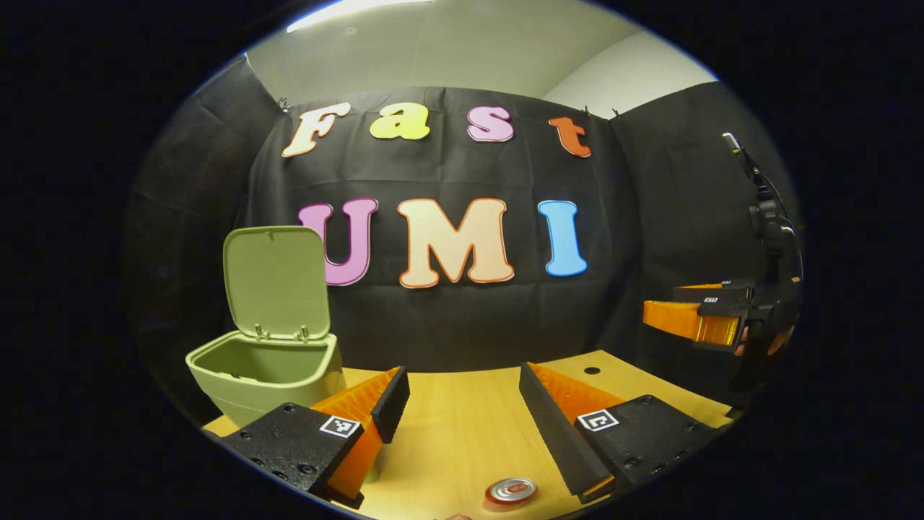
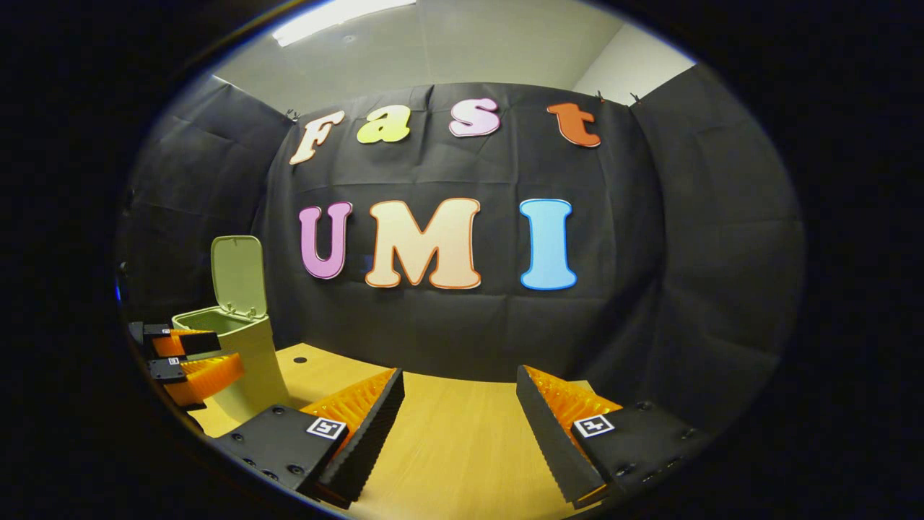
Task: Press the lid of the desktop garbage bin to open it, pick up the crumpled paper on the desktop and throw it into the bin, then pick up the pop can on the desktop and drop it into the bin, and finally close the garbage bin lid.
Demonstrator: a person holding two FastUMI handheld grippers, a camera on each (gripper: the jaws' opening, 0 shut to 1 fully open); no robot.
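Observation:
The green desktop bin (image 1: 263, 375) stands at the table's left with its lid (image 1: 276, 280) swung up and open. The pop can (image 1: 511, 491) stands upright on the wood, close in front of my left gripper (image 1: 462, 375), just below and slightly right of its gap. That gripper is open with nothing between its fingers. My right gripper (image 2: 459, 375) is also open and empty over bare table. From it, the bin (image 2: 249, 354) and raised lid (image 2: 237, 274) lie far left, with the left gripper (image 2: 227, 355) beside the bin. The right gripper (image 1: 660, 303) hovers at the far right, held by a hand.
The wooden table (image 1: 462, 433) has a small dark hole (image 1: 592, 370) near its back edge, seen again as a hole (image 2: 299, 359) right of the bin. A black stand with a cable (image 1: 766, 217) rises at the right. Black cloth walls close the booth.

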